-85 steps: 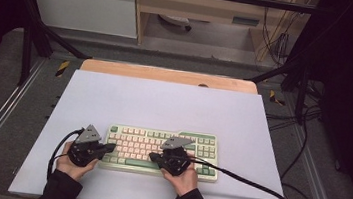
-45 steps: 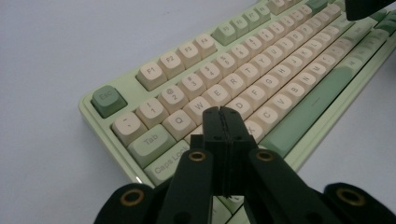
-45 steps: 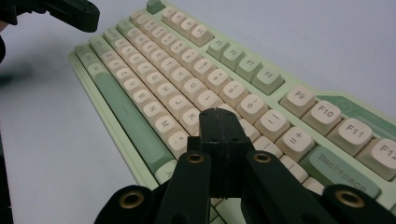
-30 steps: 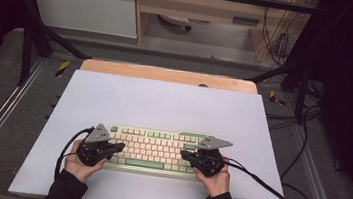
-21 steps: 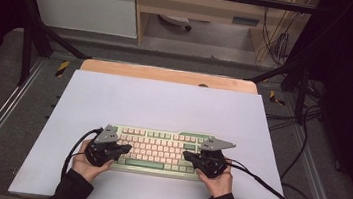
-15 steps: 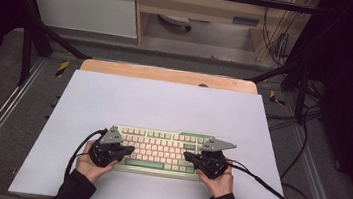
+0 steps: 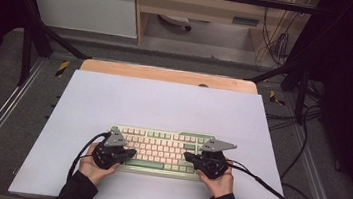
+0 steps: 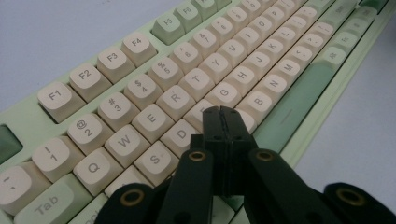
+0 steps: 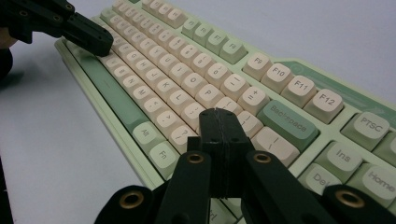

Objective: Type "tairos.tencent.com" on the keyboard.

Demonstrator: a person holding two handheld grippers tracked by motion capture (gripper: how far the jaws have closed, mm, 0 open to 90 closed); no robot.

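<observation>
Keyboard [image 7: 161, 149] is lying flat on the white mat [image 7: 164, 103], near the mat's near edge and about midway between its left and right edges, its long side running along that edge. In the high view the left gripper [image 7: 128, 153] is resting over the keyboard's left end and the right gripper [image 7: 188, 157] over its right end, each held in a hand coming in from the bottom, with a black cable [image 7: 256, 179] trailing from the right one toward the mat's right edge. That view is too far off to show the key legends or how the jaws are standing. The left gripper view is giving the close look: the left gripper [image 8: 221, 111] has its jaws pressed together with nothing between them, and the tips are sitting over the letter rows just past the D key [image 8: 182, 133], close to the long green space bar [image 8: 299, 100]; whether they are touching a key I cannot tell. The right gripper view is showing the right gripper [image 9: 219, 114] with its jaws likewise pressed together and empty, its tips lying over the keys just beside the green Backspace key [image 9: 287, 123]. Farther off in that same view, the left gripper [image 9: 105, 46] is poised over the far end of the keyboard [image 9: 154, 84].
</observation>
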